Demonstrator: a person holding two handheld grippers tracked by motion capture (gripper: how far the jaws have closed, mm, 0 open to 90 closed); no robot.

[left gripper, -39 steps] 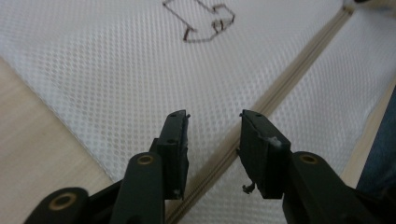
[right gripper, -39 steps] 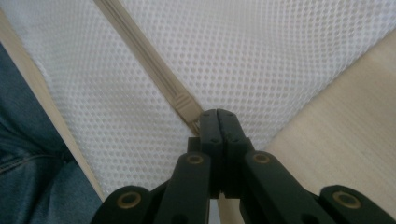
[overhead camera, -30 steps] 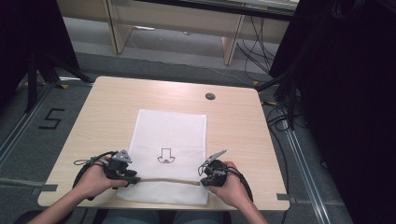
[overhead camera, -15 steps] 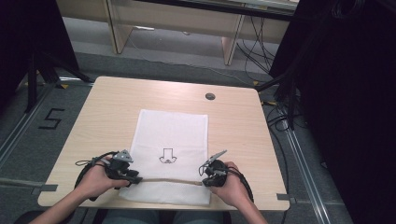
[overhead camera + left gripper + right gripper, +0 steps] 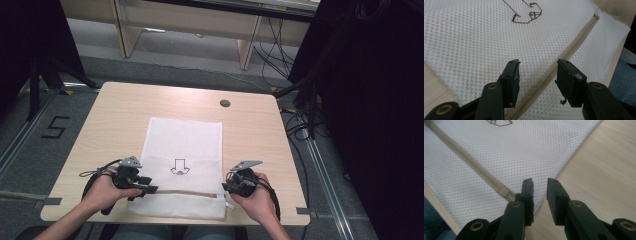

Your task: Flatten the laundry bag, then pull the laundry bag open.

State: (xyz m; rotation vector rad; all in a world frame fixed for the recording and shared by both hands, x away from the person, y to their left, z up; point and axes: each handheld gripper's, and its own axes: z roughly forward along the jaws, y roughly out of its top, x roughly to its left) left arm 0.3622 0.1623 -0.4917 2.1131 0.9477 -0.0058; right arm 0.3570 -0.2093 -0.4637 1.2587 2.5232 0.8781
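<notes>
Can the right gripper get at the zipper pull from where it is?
Probably yes: the zipper pull lies uncovered on the mesh bag, right beside the open right gripper, with nothing between them.

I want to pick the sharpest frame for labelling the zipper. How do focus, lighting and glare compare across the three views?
High view: even, soft light, no glare, but the zipper on the white mesh bag is small and slightly soft. Left gripper view: mesh and zipper crisp, the near jaws a little blurred. Right gripper view: zipper pull clear, the bag's far part softer, the wooden table evenly lit.
</notes>
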